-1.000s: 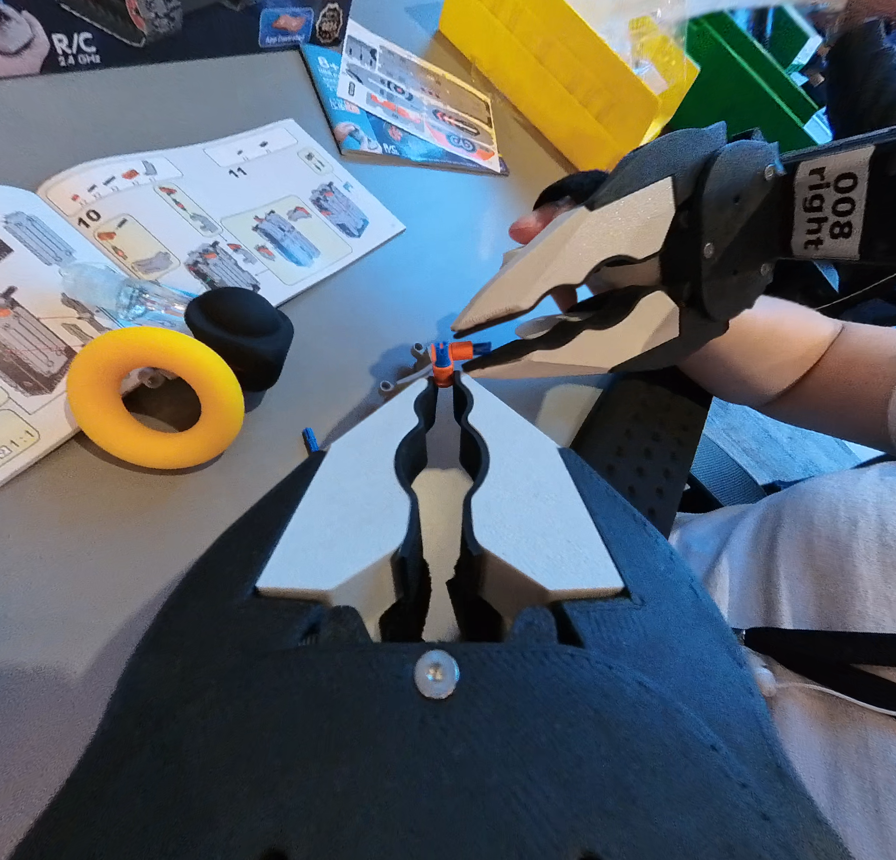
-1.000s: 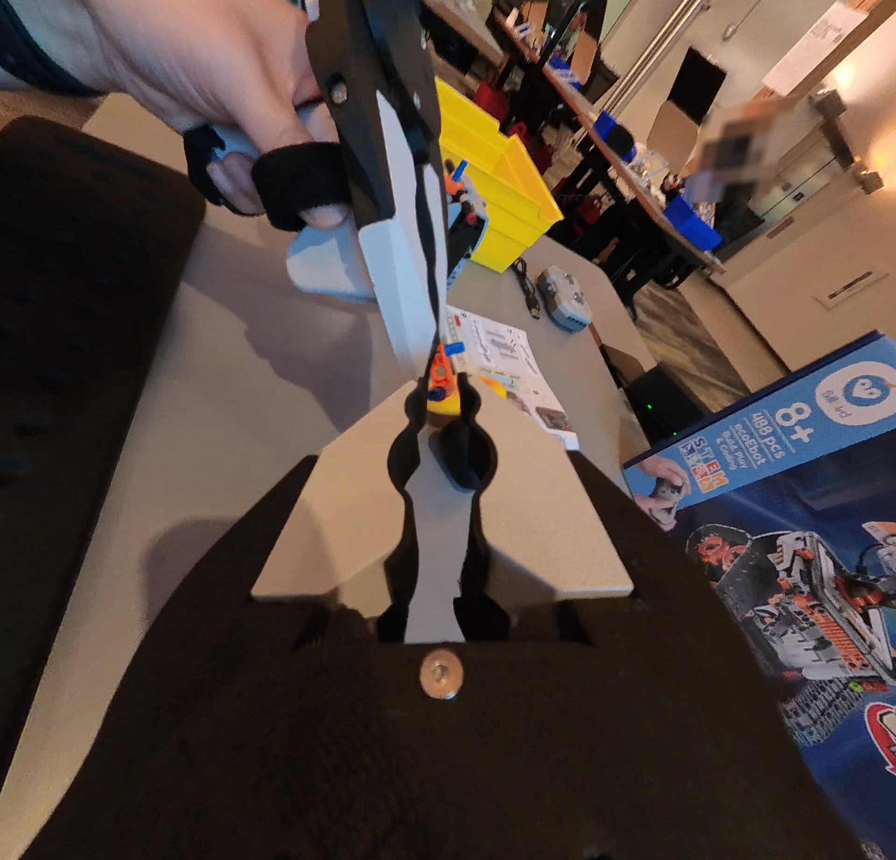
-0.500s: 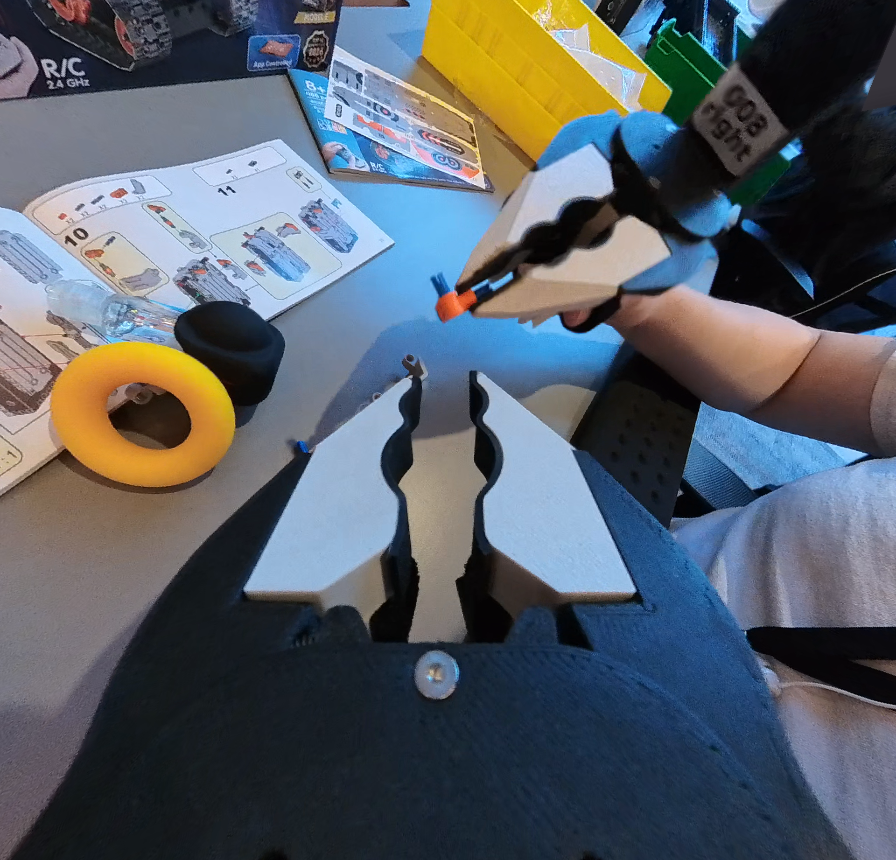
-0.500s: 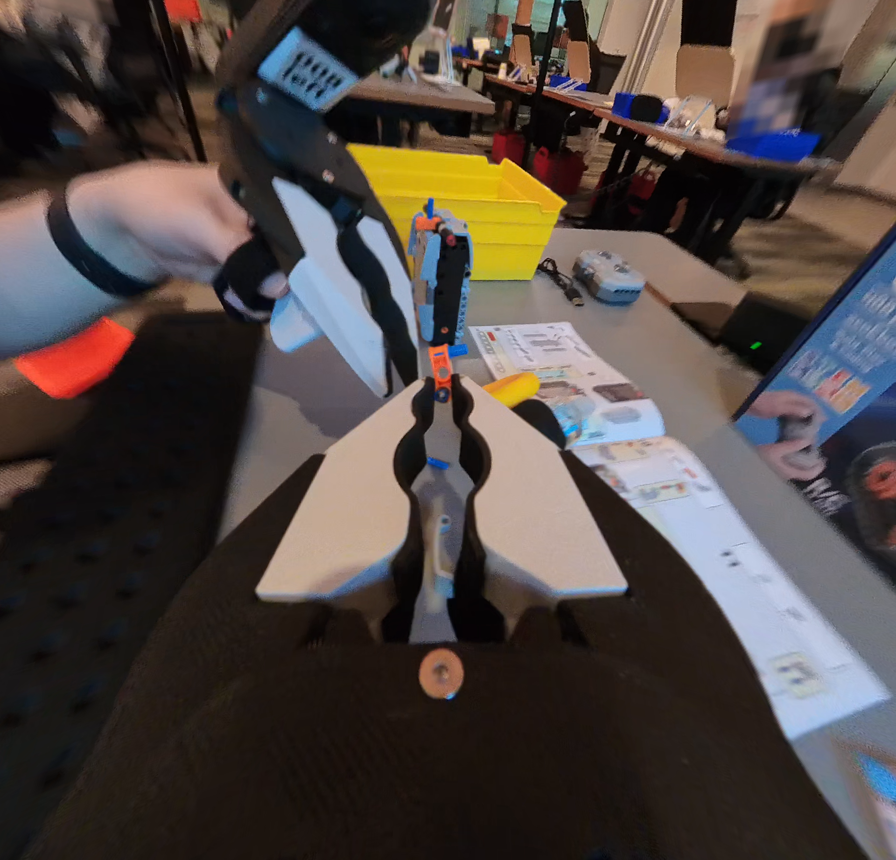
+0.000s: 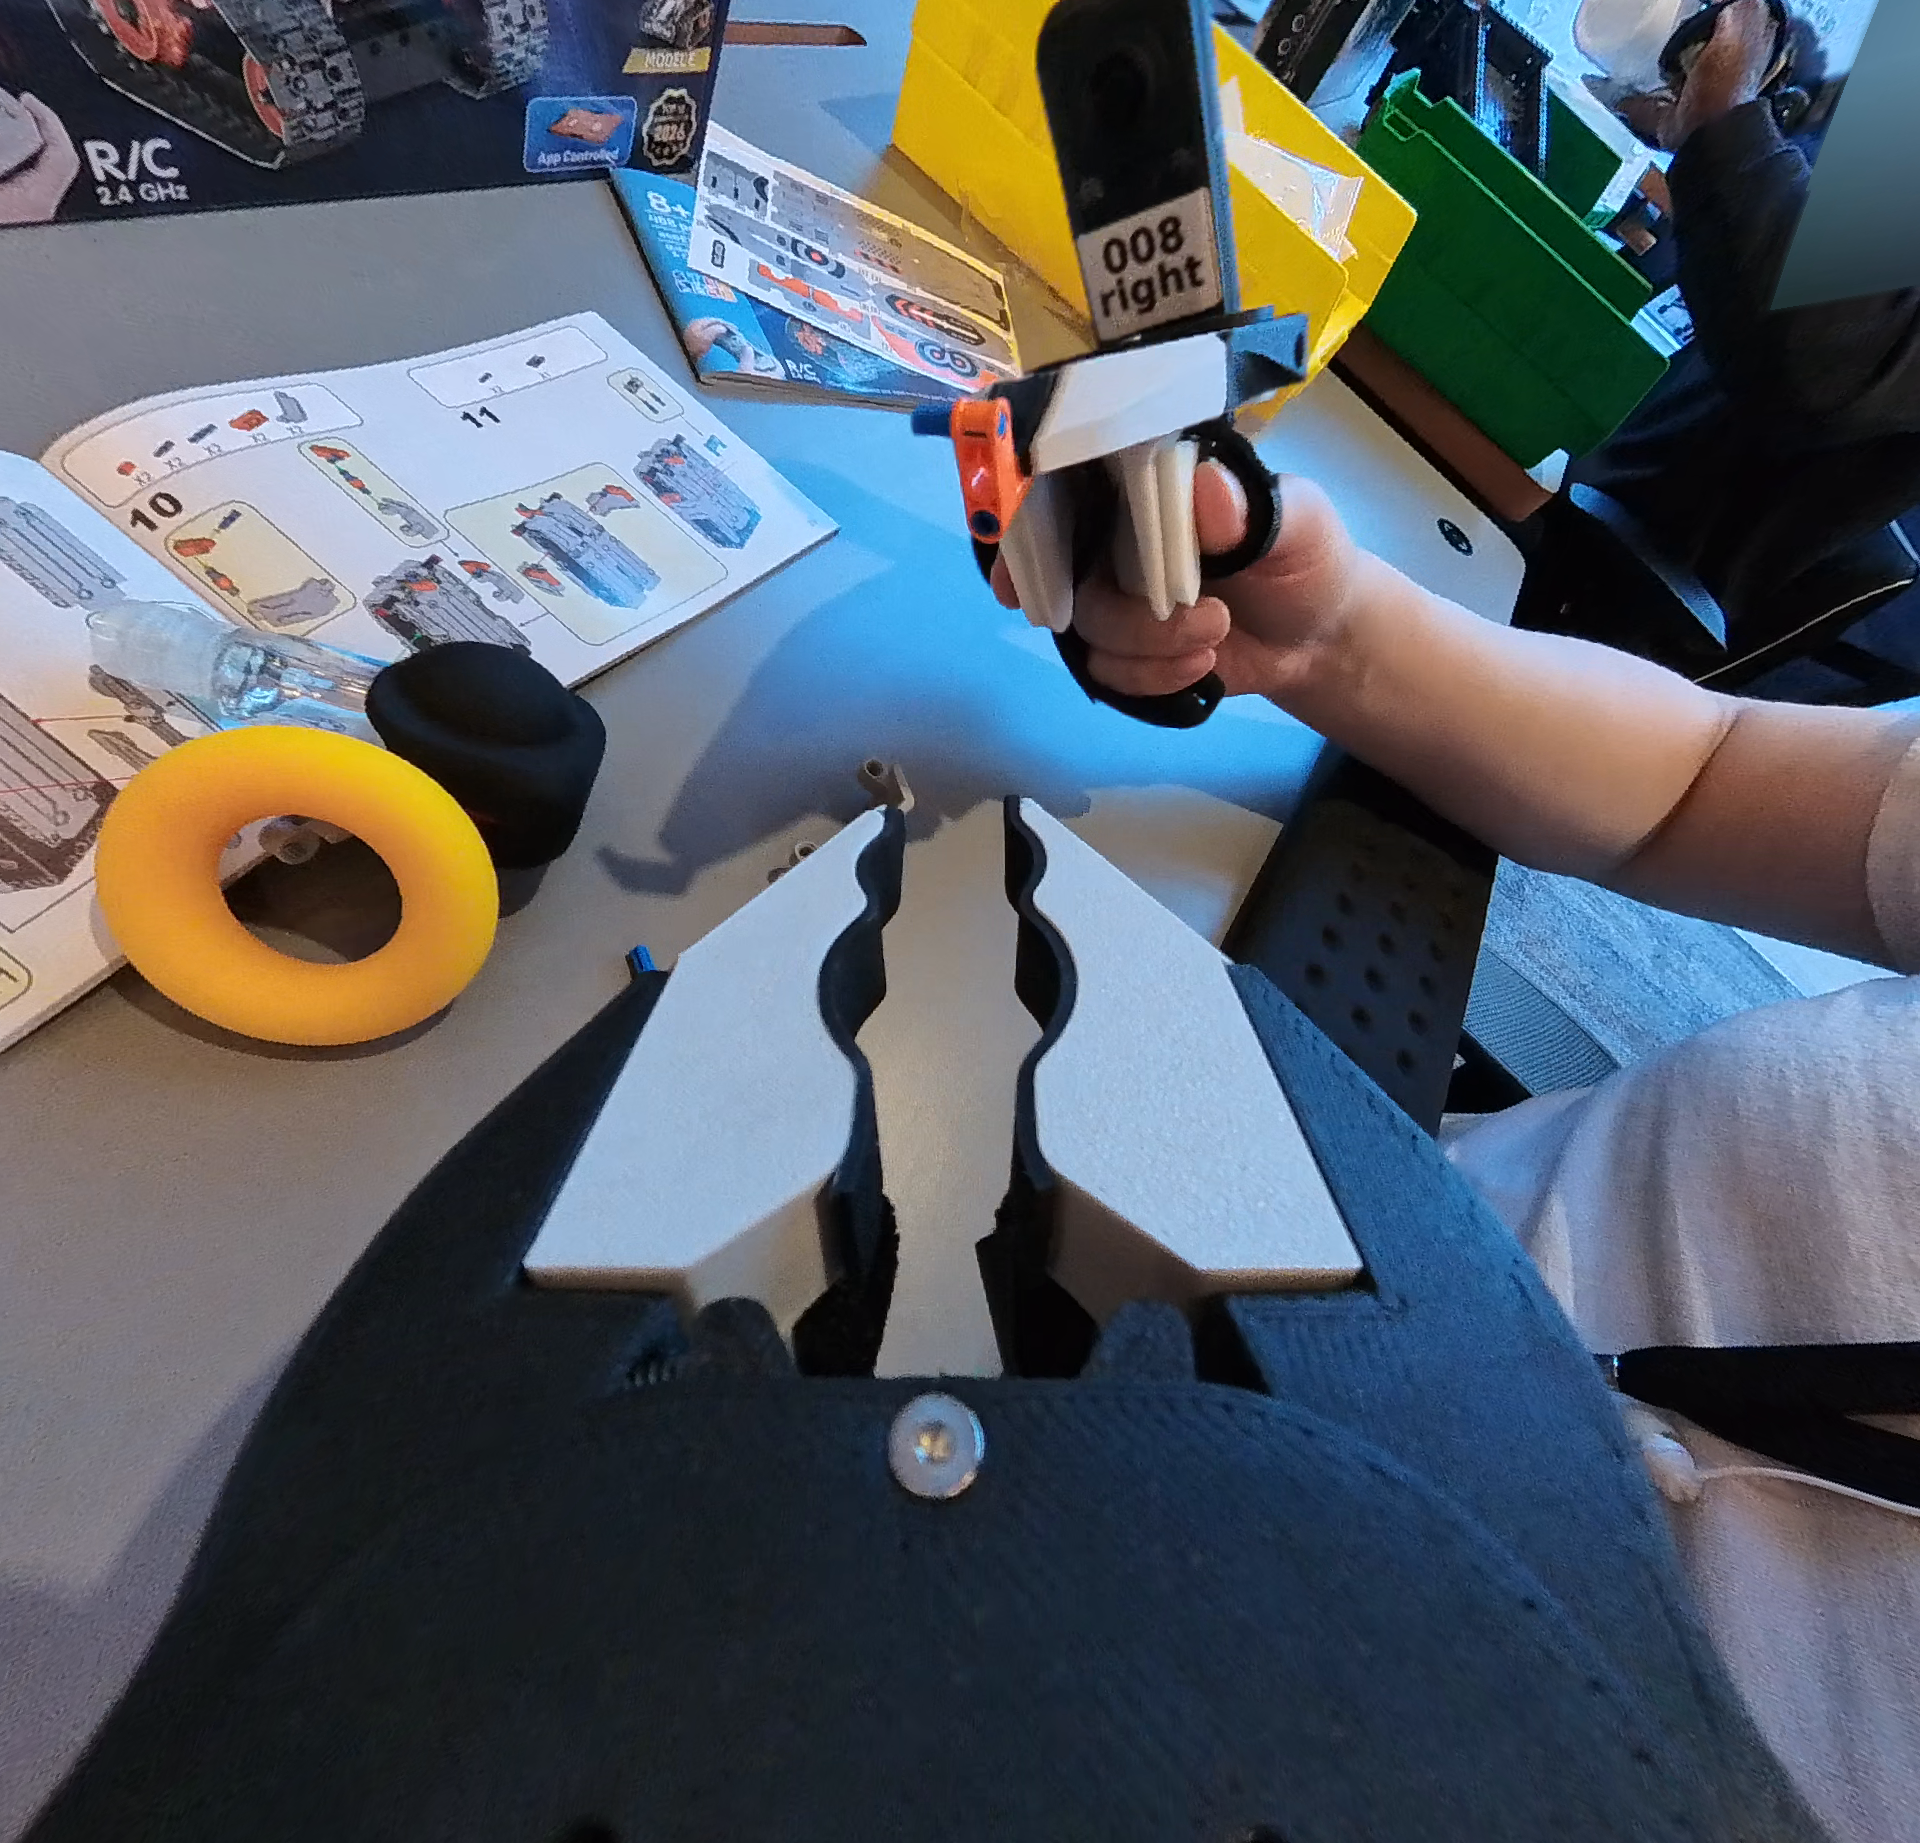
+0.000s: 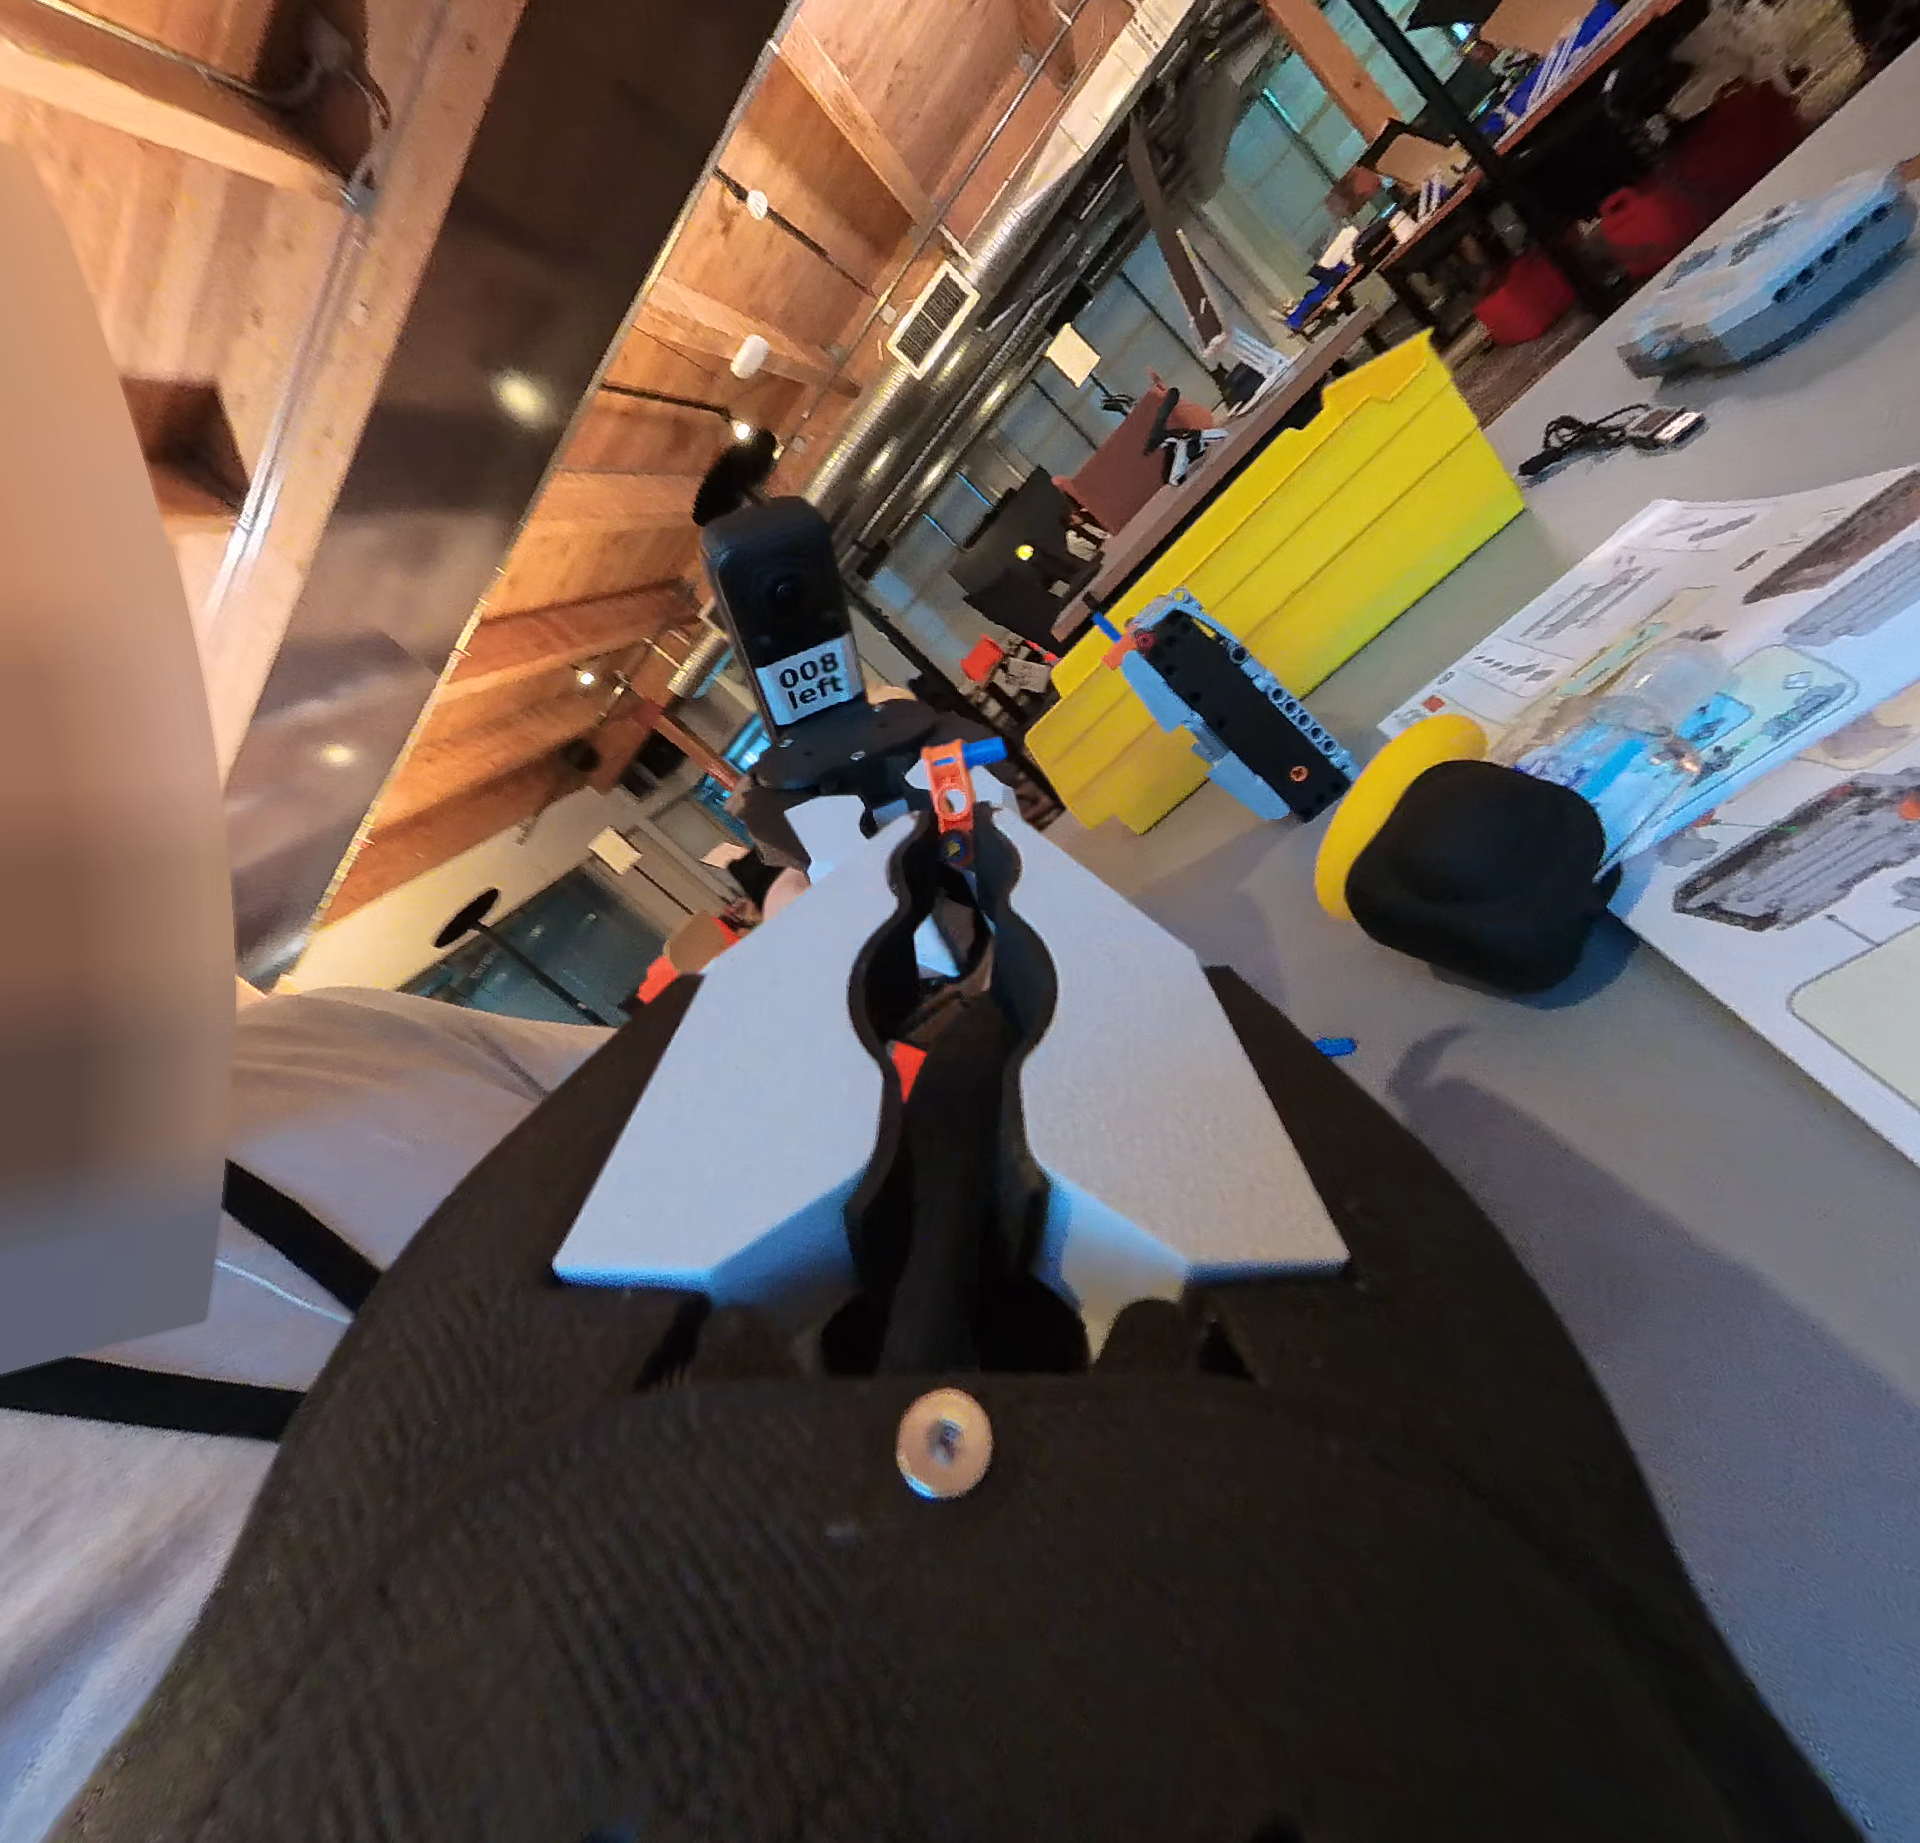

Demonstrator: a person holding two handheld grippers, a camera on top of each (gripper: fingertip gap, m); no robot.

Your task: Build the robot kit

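Observation:
My right gripper (image 6: 951,829) is shut on a small orange connector (image 6: 948,785) with a blue pin (image 6: 982,749) in it, held in the air above the grey table (image 6: 1558,1222). In the left wrist view the right gripper (image 5: 1023,463) stands upright with the orange connector (image 5: 980,463) at its tips. My left gripper (image 5: 951,819) is open and empty, low over the table, with small grey pieces (image 5: 885,781) just beyond its tips. It also shows far off in the right wrist view (image 6: 831,767).
A yellow ring (image 5: 296,884), a black dome (image 5: 488,744), a clear bag (image 5: 208,661) and an open instruction booklet (image 5: 582,463) lie at the left. A part-built grey and black model (image 6: 1236,713) leans by the yellow bin (image 5: 977,141). Green bin (image 5: 1496,266), toy box (image 5: 312,58), blue pin (image 5: 641,958). There is about 6 centimetres between the tips of the two grippers. My left gripper's tips are some 9 centimetres from the black dome (image 5: 488,744).
My left gripper opened and let go of the orange connector. My right gripper kept it, lifted it up and away, and turned upright.

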